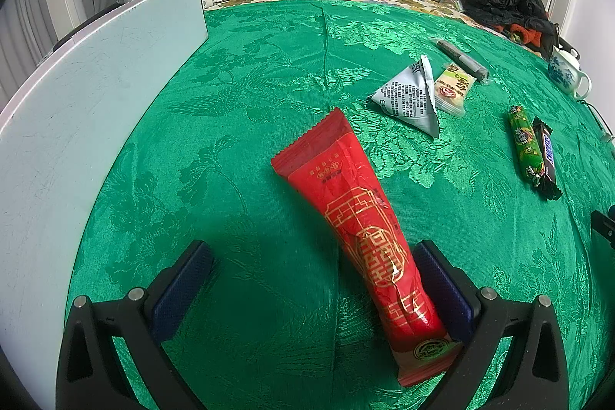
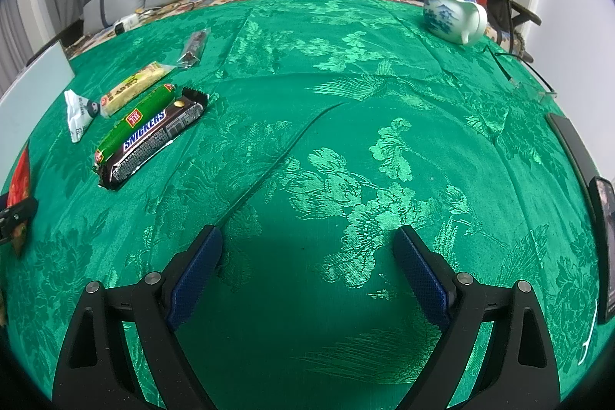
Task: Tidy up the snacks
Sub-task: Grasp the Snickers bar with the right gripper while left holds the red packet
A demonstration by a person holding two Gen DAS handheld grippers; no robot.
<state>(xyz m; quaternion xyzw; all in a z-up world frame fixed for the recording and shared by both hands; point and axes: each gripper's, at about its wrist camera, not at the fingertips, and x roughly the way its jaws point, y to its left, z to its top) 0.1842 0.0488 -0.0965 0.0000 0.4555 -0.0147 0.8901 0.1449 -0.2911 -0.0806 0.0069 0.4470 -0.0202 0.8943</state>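
1. Green patterned cloth (image 1: 269,72) covers the table, and all the snacks lie on it.
2. The left gripper (image 1: 313,268) has its jaws spread wide. The long red packet (image 1: 361,225) lies between them, with its near end against the right pad; the left pad is well apart from it.
3. The right gripper (image 2: 307,252) is also spread wide and has nothing between its fingers, only bare cloth.
4. Beyond the red packet lies a grey-white triangular pouch (image 1: 407,98), and a pale yellow snack pack (image 1: 453,87) is touching it.
5. A dark thin stick packet (image 1: 463,58) lies just behind the yellow one.
6. The green sausage stick (image 2: 134,120) and the Snickers bar (image 2: 153,145) lie side by side, touching.
7. A white teapot (image 2: 453,12) with blue drawing stands upright at the far right, well apart from the snacks.
8. A pale board (image 1: 88,79) stands along the left edge.
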